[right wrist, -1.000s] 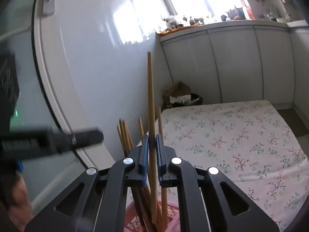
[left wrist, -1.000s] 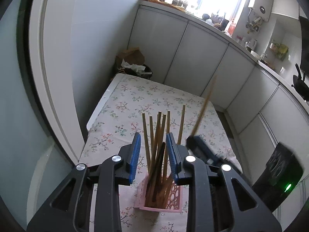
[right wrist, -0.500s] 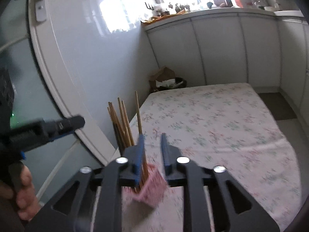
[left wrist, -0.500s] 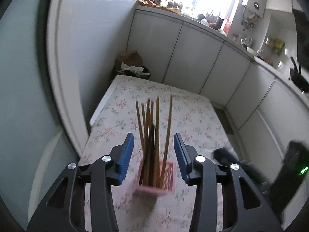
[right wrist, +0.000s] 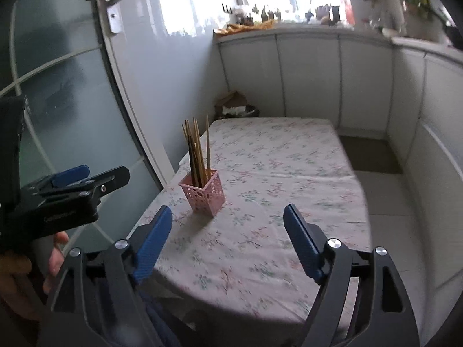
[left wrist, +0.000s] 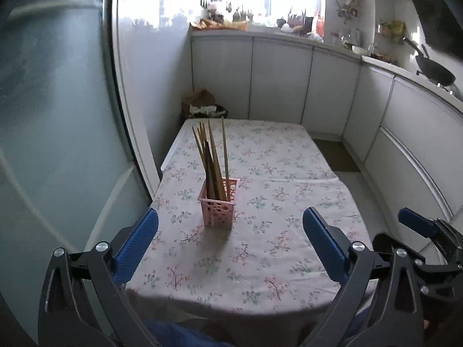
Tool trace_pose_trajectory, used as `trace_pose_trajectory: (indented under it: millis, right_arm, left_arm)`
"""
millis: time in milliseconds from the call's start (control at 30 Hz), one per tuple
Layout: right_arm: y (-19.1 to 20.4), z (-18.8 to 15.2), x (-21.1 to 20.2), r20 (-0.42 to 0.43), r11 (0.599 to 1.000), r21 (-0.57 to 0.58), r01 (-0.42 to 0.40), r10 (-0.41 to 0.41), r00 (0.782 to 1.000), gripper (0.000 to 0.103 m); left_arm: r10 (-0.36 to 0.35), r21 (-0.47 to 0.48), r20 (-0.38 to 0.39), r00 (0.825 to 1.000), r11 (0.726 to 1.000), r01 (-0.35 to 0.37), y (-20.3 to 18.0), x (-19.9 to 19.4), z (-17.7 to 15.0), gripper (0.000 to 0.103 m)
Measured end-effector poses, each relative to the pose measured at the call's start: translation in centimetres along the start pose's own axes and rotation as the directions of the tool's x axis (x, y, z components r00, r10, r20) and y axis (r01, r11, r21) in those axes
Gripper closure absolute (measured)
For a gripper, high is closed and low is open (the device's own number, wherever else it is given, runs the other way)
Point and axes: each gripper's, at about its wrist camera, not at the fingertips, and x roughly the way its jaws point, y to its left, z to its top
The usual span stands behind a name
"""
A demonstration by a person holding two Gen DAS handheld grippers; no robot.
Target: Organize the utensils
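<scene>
Chopsticks (left wrist: 212, 159) all stand bunched in the pink basket (left wrist: 218, 206), tips up, most leaning toward the left wall, one standing a bit apart on the right. A dark one sits among the wooden ones. Basket is upright on the table (left wrist: 289, 231), near its left side, on the flowered cloth; rest of the cloth is bare.

Left gripper (left wrist: 230, 241): jaws have just been opening, now spread wide, nothing between them, blue pads well short of the basket. Right gripper (right wrist: 227, 235): jaws likewise just been opening, now released and wide, nothing held, basket well ahead and slightly left of centre. Both hang over the near edge of the table.

From the right wrist view, a hand (right wrist: 37, 260) grips the left tool's handle at the left edge.

Beyond the table: a bin (left wrist: 204, 107) with a paper bag in the corner, white cabinets along the back and right, glass door on the left.
</scene>
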Motion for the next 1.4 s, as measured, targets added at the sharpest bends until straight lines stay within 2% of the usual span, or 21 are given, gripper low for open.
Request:
trace_pose_trajectory:
  millis: [167,333,500,700,867,1400]
  right_arm:
    - [0.6,0.5,-5.2,0.058,1.000,-0.018,0.004,-0.003,0.998,0.015]
    - [1.6,1.1,-8.2,0.089,0.999,-0.042,0.025,-0.021,0.996,0.010]
    - [2.8,1.8,-10.5,0.104,0.998,-0.063,0.025,-0.018,0.994,0.007]
    - [3.5,2.2,-10.8,0.098,0.997,-0.062,0.040,-0.033,0.995,0.007]
    - [3.8,2.6,-10.5,0.087,0.997,-0.044,0.060,-0.056,0.995,0.007]
    - [4.0,3.1,-10.8,0.082,0.997,-0.040,0.061,-0.058,0.995,0.007]
  left_arm:
    - [0.018,0.020,0.072,0.997,1.000,-0.019,-1.0,-4.6,-0.1,0.007]
    - [-0.008,0.001,0.087,0.996,1.000,0.007,-1.2,-7.7,-0.4,0.007]
    - [0.004,-0.013,0.117,0.993,1.000,-0.003,-1.1,-10.6,0.2,0.007]
    - [-0.038,-0.003,0.137,0.990,0.999,0.039,-1.4,-12.5,0.3,0.007]
    - [-0.033,-0.001,0.131,0.991,0.999,0.034,-1.3,-12.7,0.3,0.007]
    - [-0.031,0.009,0.129,0.991,1.000,0.030,-1.3,-13.4,0.4,0.007]
